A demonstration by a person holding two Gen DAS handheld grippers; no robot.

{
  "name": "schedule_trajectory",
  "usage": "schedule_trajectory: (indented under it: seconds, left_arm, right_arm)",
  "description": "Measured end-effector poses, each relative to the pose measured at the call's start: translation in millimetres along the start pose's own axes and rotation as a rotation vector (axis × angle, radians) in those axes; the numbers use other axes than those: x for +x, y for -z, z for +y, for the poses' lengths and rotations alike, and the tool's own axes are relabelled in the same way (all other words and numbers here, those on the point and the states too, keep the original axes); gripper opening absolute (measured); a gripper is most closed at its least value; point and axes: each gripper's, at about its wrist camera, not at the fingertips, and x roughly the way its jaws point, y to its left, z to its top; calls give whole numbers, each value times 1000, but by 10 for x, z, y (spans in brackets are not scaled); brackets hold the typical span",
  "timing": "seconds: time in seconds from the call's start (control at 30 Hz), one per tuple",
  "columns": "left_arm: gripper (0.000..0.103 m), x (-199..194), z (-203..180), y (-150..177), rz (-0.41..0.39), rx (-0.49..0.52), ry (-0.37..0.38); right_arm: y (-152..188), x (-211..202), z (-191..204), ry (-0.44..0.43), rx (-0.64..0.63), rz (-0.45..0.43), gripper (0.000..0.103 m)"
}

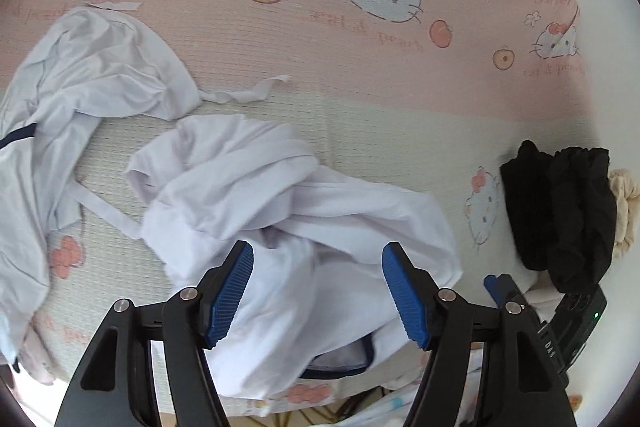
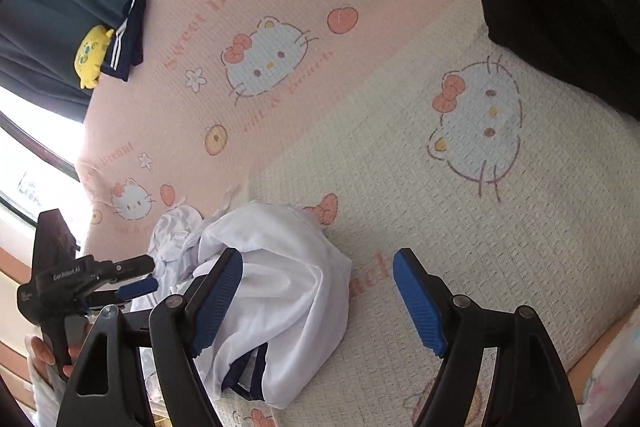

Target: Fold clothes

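A crumpled white garment with navy trim (image 1: 288,195) lies on the bed sheet, near its front edge. My left gripper (image 1: 318,267) hovers over it, open, its blue pads apart and pressing on nothing. In the right wrist view the same white garment (image 2: 280,287) lies under and beside my right gripper (image 2: 318,267), which is open too and holds nothing. To the left there, a hand (image 2: 40,351) holds the left gripper (image 2: 146,275) over the cloth. A second pale garment (image 1: 80,79) lies spread at the left of the bed.
The bed sheet (image 1: 360,67) is pink and cream with a cat print. Folded black clothes (image 1: 560,211) and a beige item (image 1: 624,211) sit at the right. Navy striped shorts (image 2: 128,27) and a yellow plush toy (image 2: 92,55) lie by the far edge, near a window.
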Motion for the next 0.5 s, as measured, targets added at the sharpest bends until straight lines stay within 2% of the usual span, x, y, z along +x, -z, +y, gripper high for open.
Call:
schedule_trajectory:
  seconds: [0.2,0.3,0.5]
  left_arm:
    - [65,-118,399,0,-27,-20,-57]
    - [65,-108,598,-16,-22,-51,-51]
    - [65,37,855,-18,14,-111,-14]
  right_arm:
    - [18,123,350,52,-138,71,77]
    - [-2,208,539,69,-183,107,77]
    - [-119,434,904,-14,-164,189,77]
